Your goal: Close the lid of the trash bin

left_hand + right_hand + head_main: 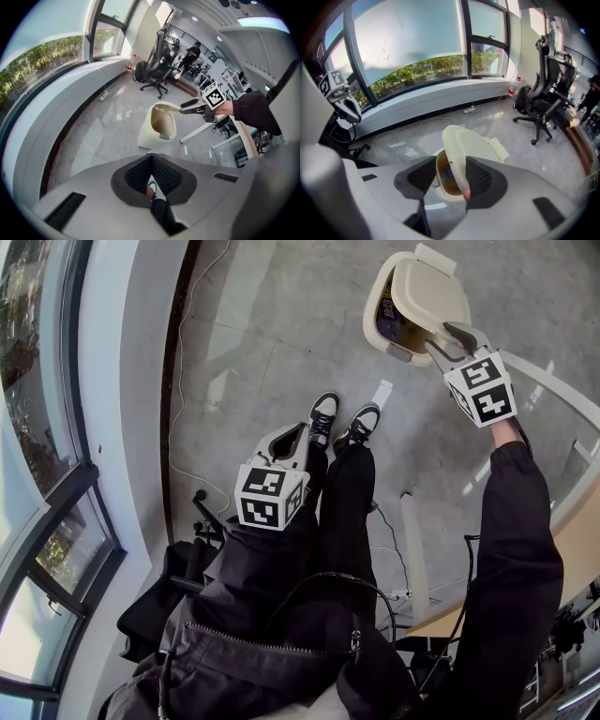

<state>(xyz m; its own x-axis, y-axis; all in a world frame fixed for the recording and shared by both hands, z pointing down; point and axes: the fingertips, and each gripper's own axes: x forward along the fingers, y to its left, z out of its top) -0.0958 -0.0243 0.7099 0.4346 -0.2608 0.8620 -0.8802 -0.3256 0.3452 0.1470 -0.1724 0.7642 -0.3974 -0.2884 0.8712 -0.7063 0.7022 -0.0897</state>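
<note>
On an outstretched arm [517, 549], the right gripper's [448, 334] fingers [485, 180] gape astride the trash bin's [373, 317] lid [427, 292]; the left gripper [296, 434], closed, hangs well apart.

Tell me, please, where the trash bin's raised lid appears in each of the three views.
Head view: the lid is at upper right, just beyond the right gripper.
Left gripper view: centre, slightly above the middle.
Right gripper view: lower centre, between the open jaws.
Shared landmark: the trash bin itself.
</note>
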